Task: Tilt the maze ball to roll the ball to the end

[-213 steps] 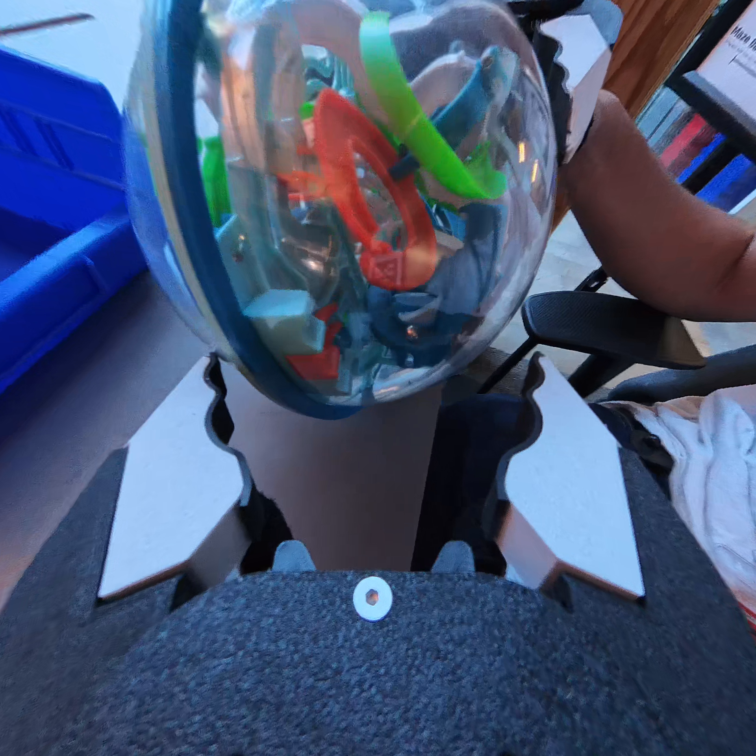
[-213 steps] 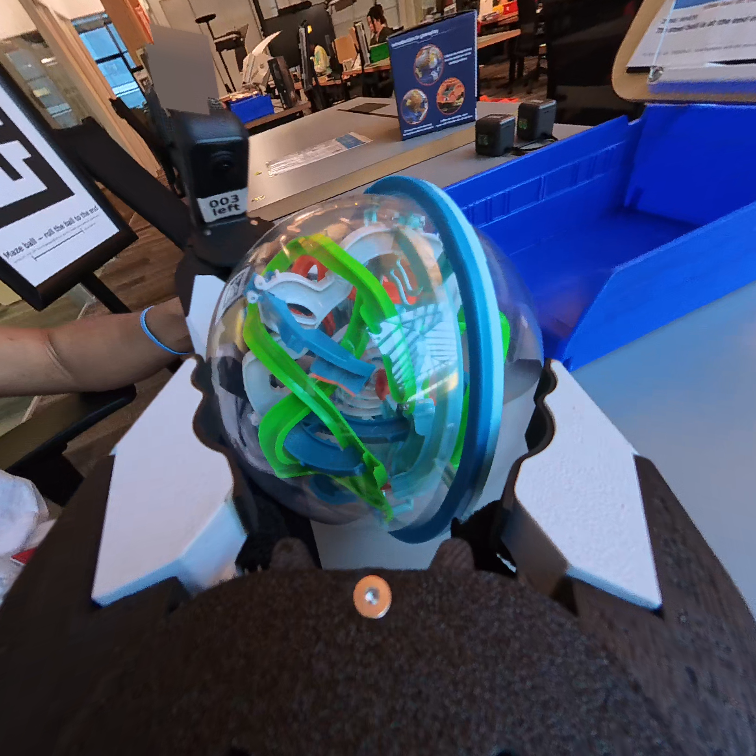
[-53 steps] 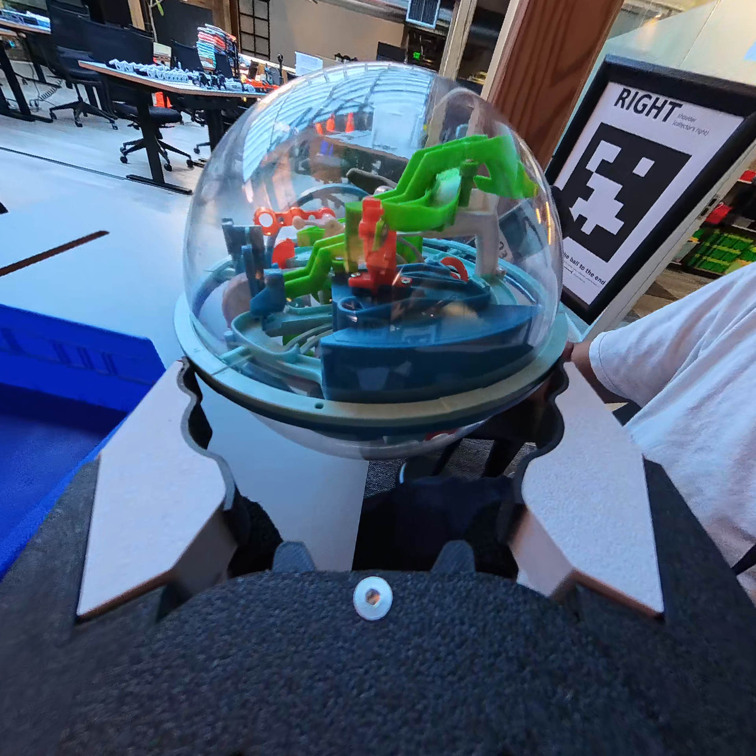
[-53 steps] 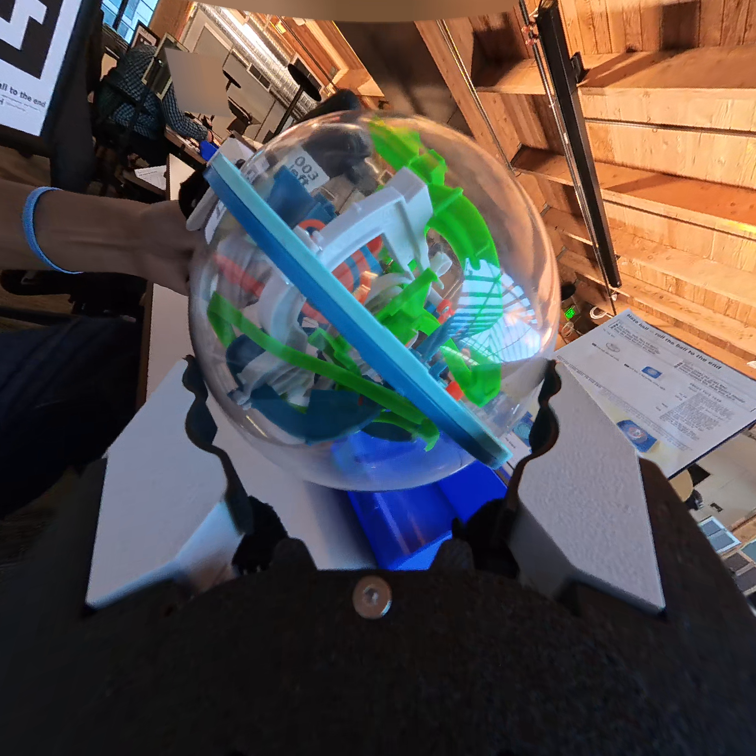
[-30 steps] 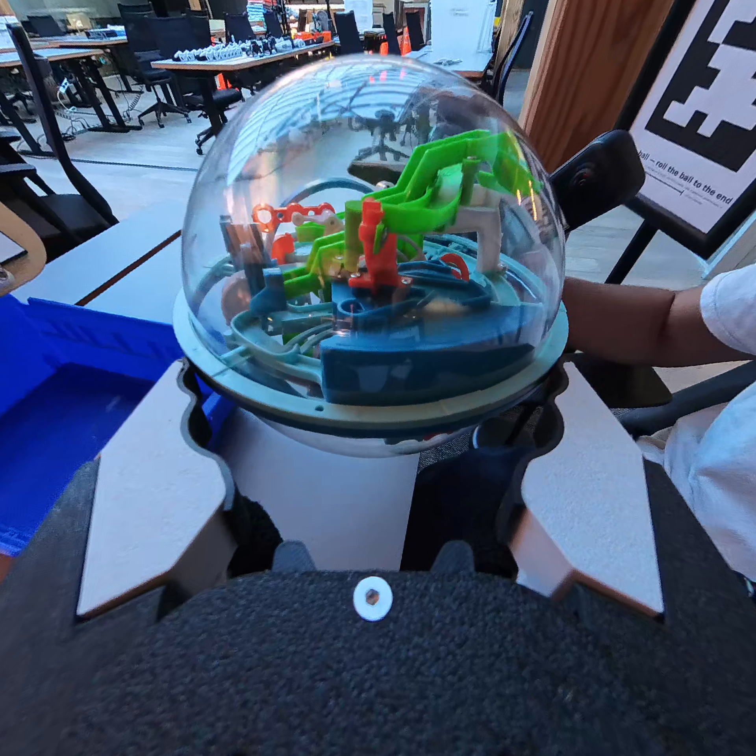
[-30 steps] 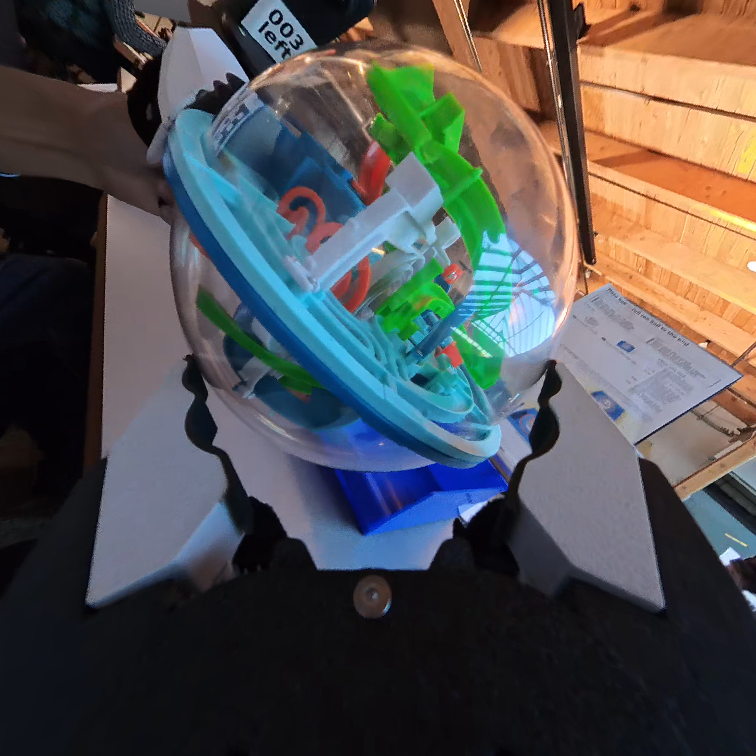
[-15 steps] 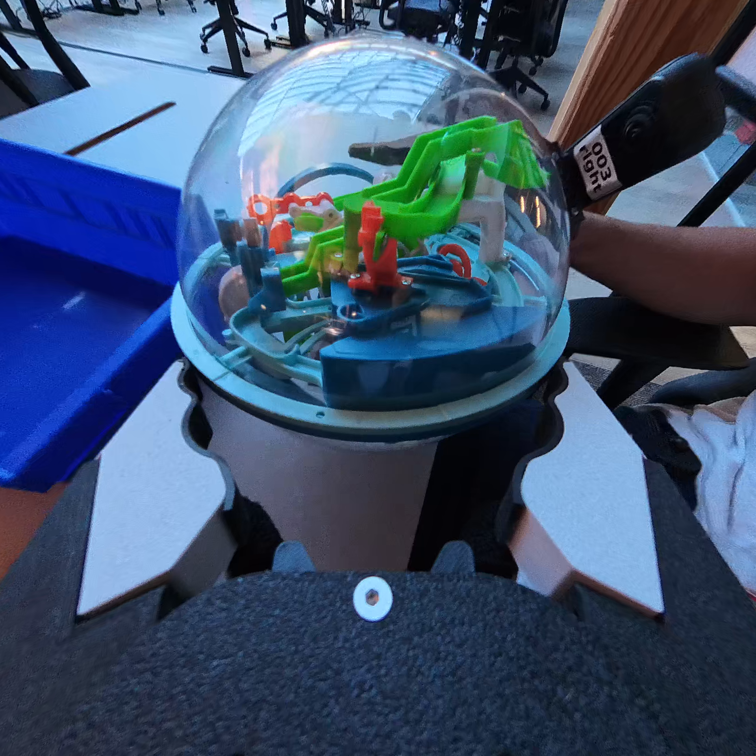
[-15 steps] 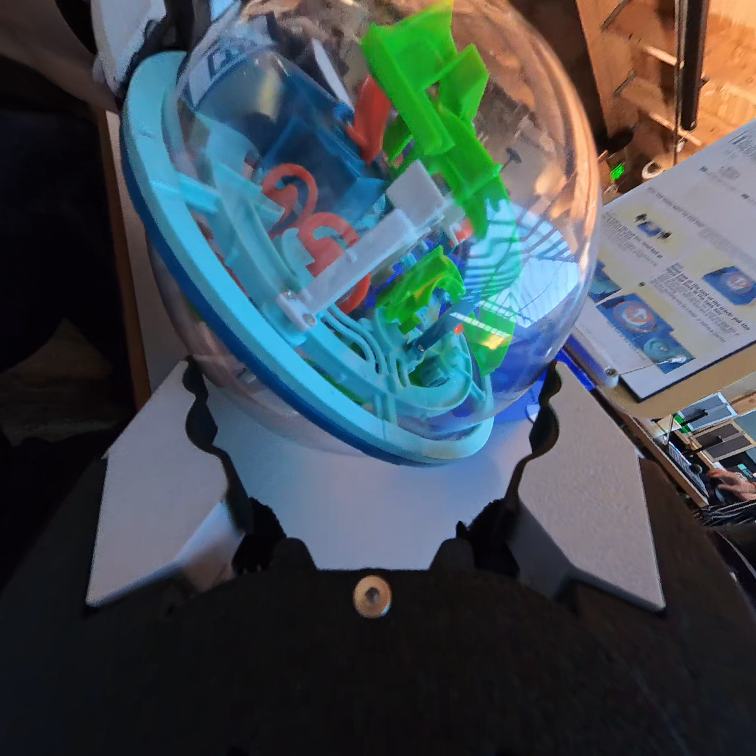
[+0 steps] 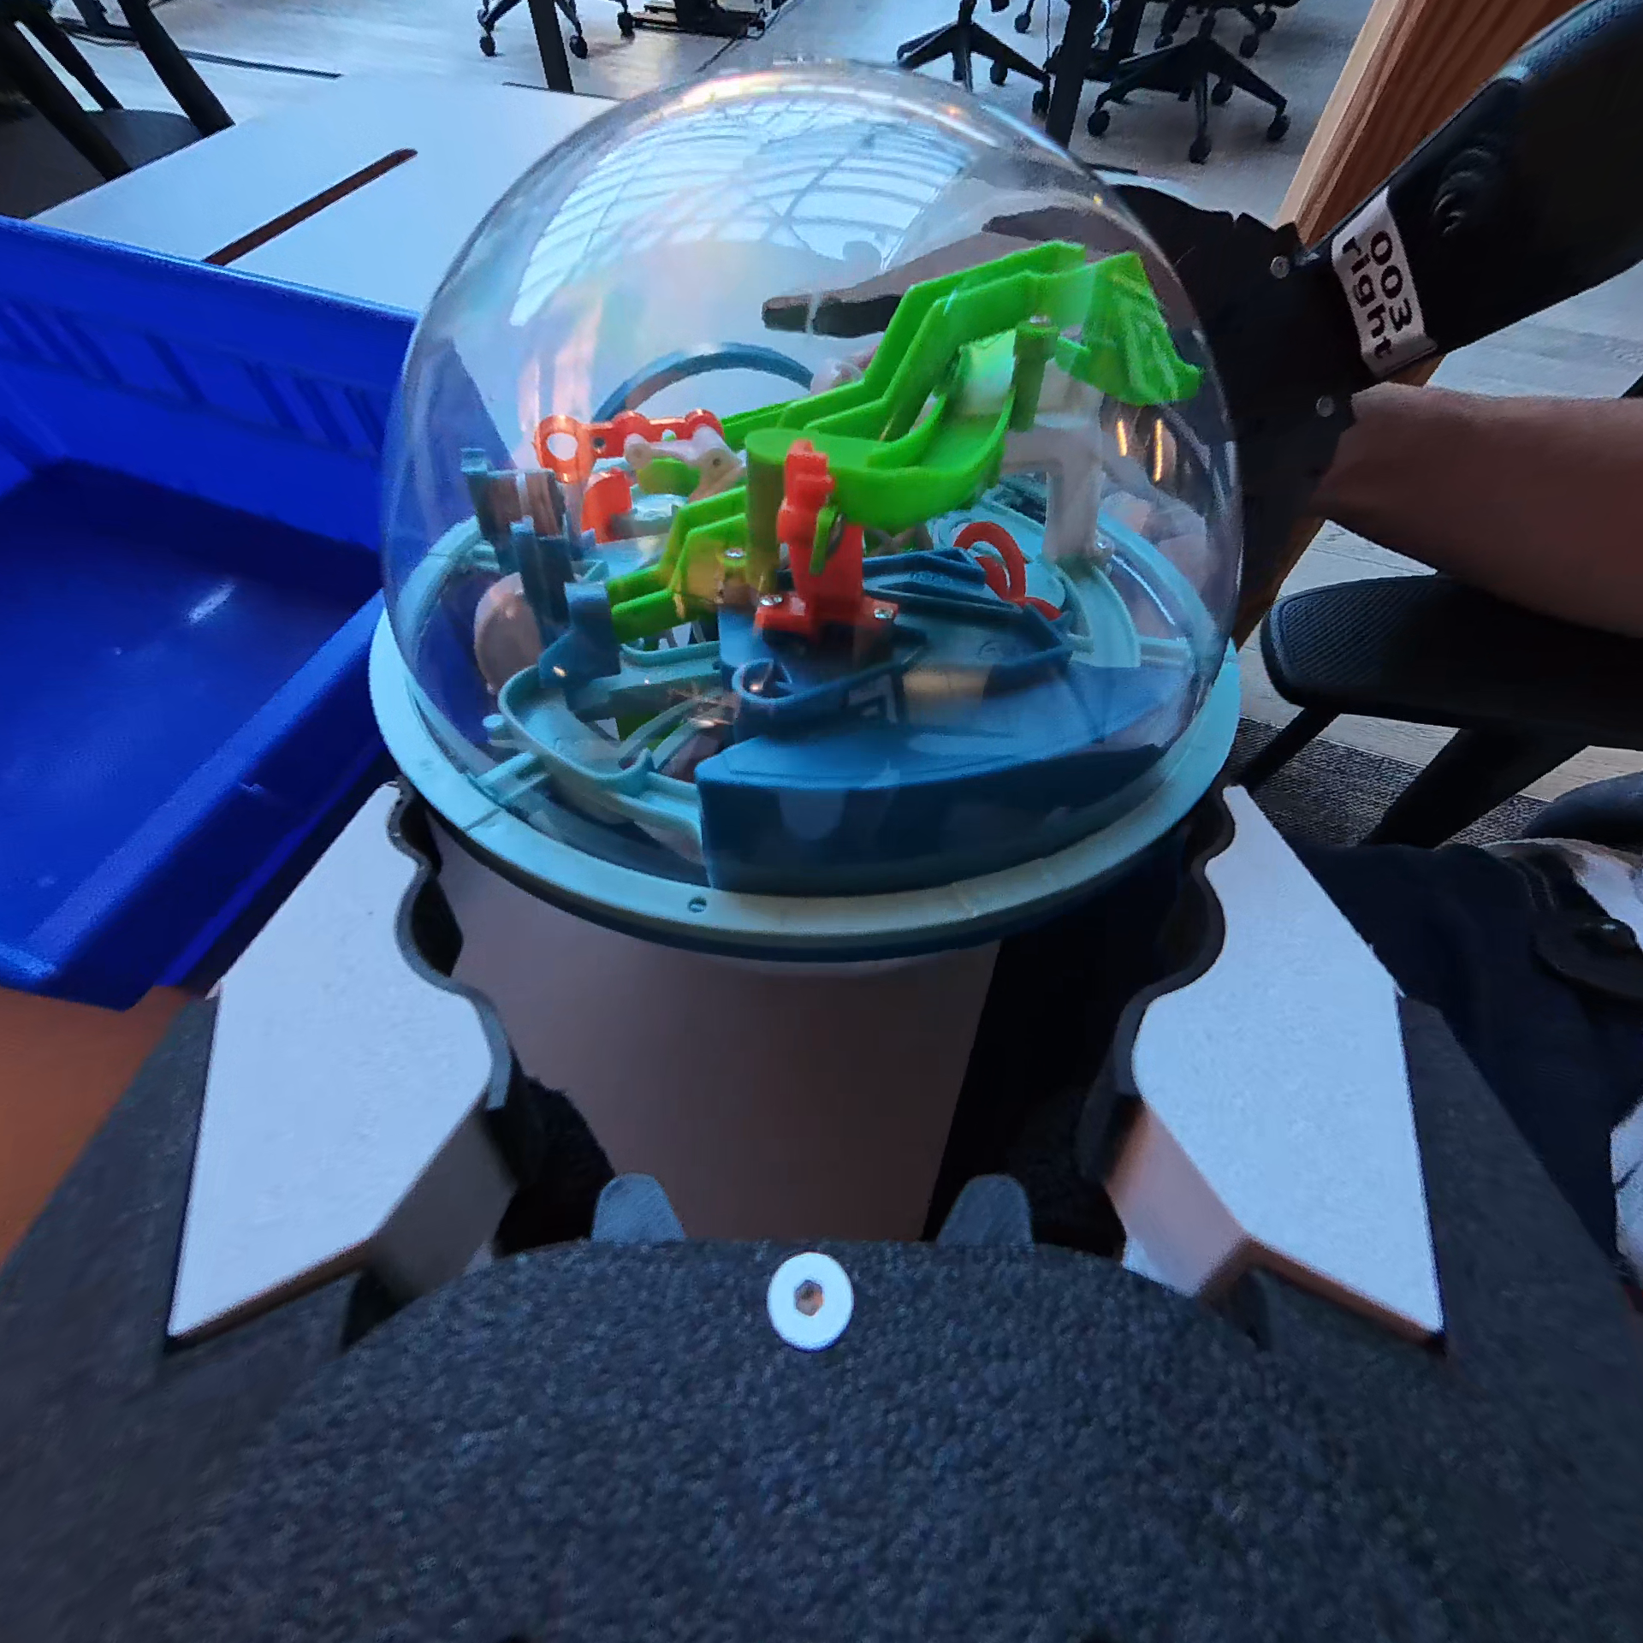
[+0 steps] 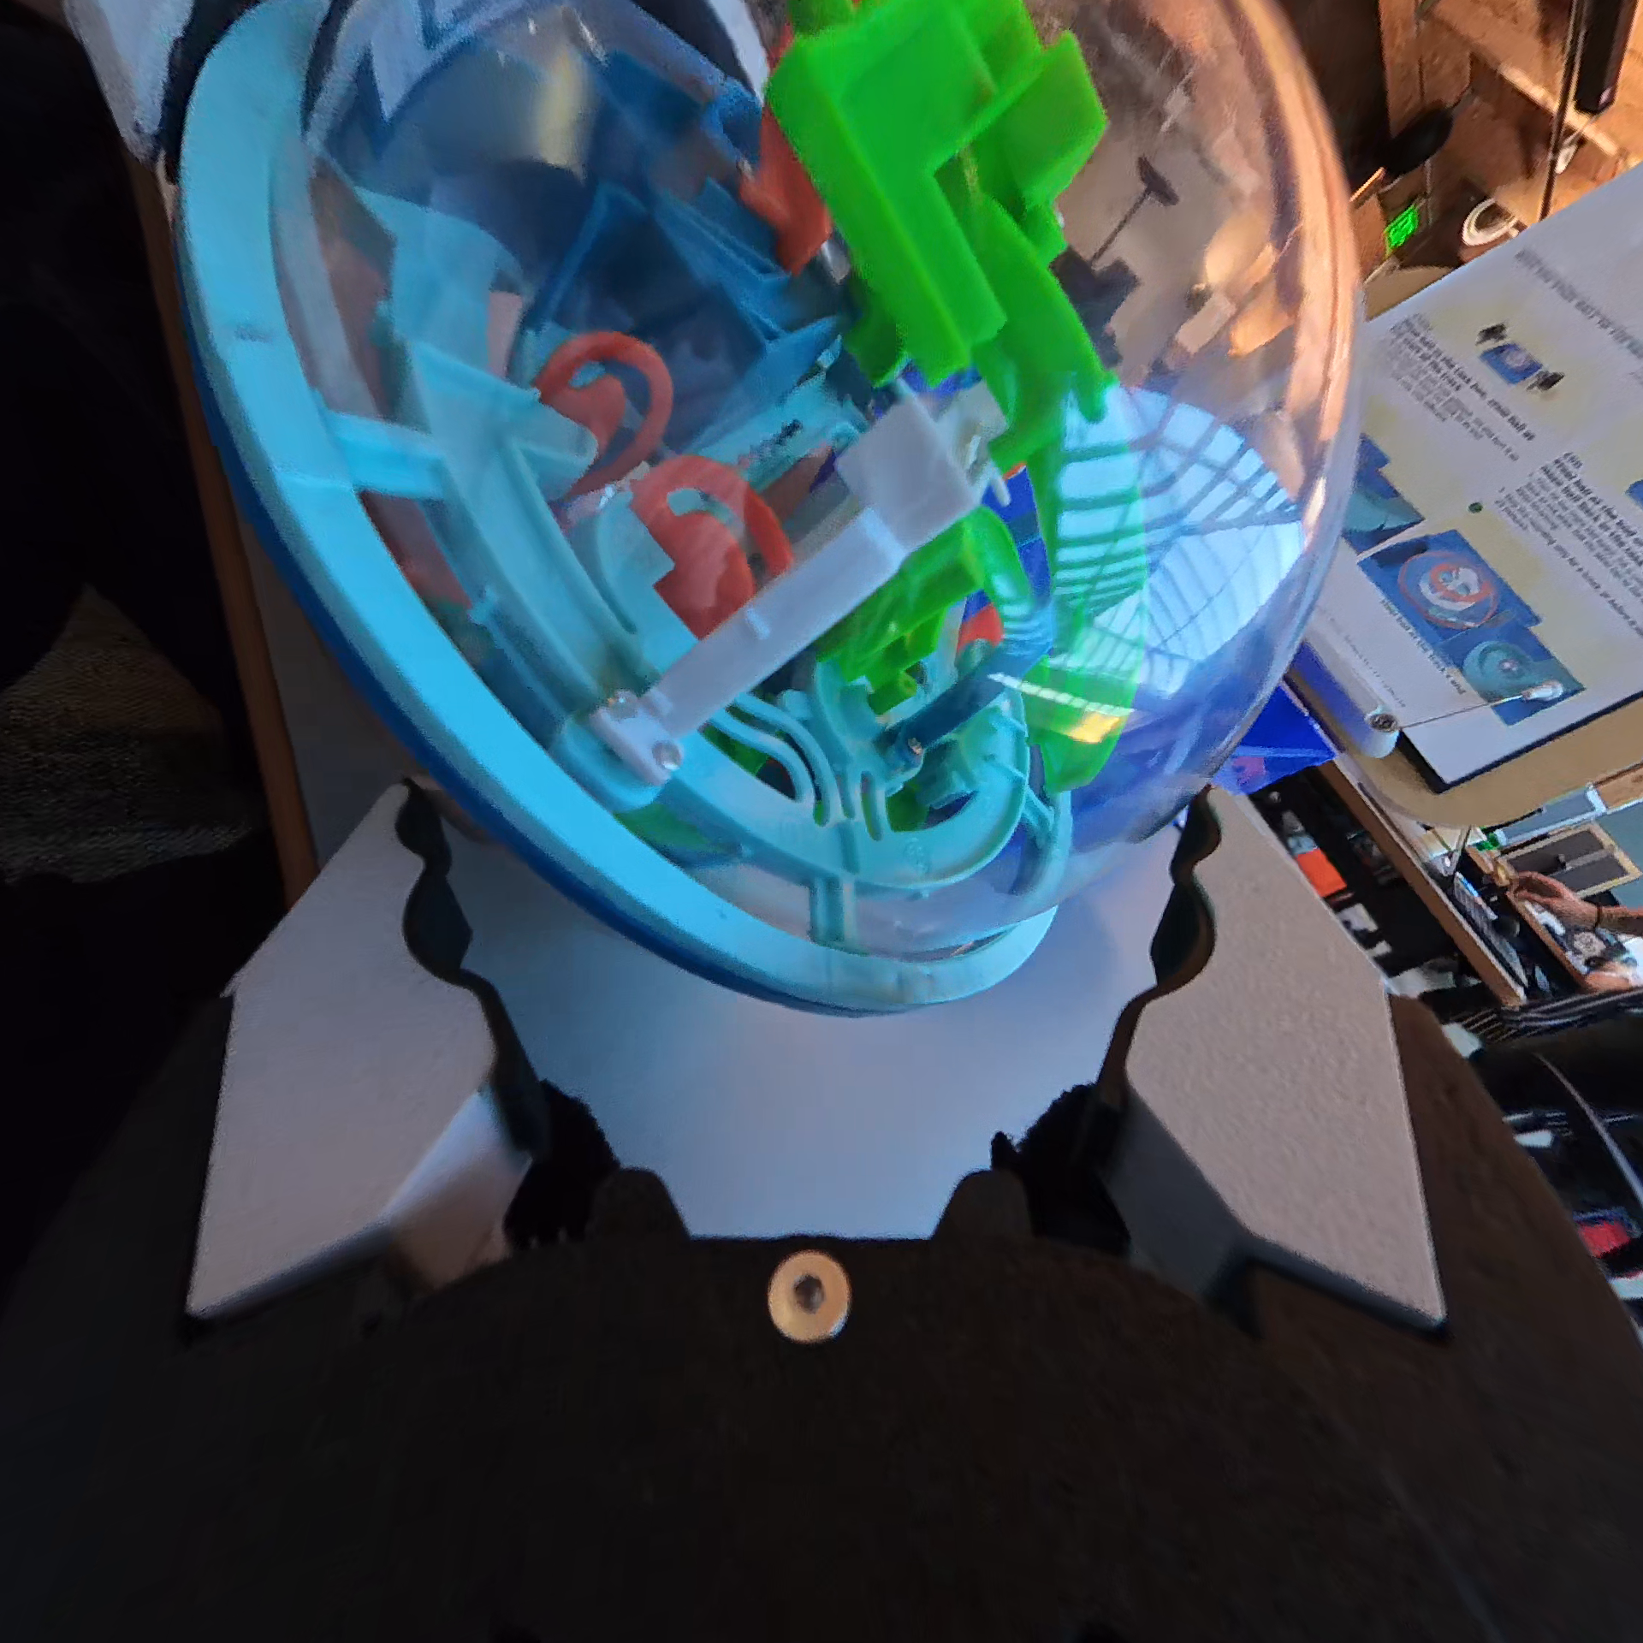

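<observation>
Between the spread fingers of the left gripper & right gripper, both clamped on it, sits the maze ball, equator ring near level, clear dome up, w/ blue bin beyond-left.

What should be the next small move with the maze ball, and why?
Probably a very slight, slow tilt, both grippers together. The maze ball is gripped by the left gripper and right gripper, with its rim near level in the left wrist view. The small ball's place is unclear, so watch for it.
</observation>
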Tool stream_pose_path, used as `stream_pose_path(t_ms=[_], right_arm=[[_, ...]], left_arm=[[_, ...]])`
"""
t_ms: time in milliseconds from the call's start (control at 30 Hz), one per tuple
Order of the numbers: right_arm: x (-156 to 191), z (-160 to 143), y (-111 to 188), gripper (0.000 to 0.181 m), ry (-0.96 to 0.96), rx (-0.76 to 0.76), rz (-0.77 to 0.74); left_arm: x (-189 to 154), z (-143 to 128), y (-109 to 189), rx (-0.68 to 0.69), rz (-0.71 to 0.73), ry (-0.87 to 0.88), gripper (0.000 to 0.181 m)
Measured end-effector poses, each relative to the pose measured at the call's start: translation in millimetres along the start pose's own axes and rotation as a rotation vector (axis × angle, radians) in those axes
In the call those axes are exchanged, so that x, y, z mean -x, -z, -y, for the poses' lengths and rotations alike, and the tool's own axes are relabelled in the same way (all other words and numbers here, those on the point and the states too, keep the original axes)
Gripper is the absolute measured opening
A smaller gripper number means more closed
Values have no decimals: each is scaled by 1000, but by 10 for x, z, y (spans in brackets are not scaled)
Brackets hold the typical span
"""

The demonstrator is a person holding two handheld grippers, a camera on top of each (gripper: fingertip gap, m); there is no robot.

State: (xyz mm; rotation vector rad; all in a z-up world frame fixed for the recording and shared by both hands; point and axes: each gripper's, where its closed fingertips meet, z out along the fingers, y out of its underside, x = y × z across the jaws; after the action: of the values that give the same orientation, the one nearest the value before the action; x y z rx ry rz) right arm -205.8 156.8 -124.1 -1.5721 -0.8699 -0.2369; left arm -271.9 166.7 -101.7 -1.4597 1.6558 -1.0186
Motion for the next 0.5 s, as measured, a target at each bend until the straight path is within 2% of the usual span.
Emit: stream_pose_path(t_ms=[200,367,500], right_arm=[[23,4,-3,155,-33,4,4],[50,-18,37,157,-68,67,13],[86,53,99,155,-160,45,61]], left_arm=[[1,-1,6,-5,13,-17,158],[-25,8,4,5,31,-48,158],[-48,6,3,13,41,-75,158]])
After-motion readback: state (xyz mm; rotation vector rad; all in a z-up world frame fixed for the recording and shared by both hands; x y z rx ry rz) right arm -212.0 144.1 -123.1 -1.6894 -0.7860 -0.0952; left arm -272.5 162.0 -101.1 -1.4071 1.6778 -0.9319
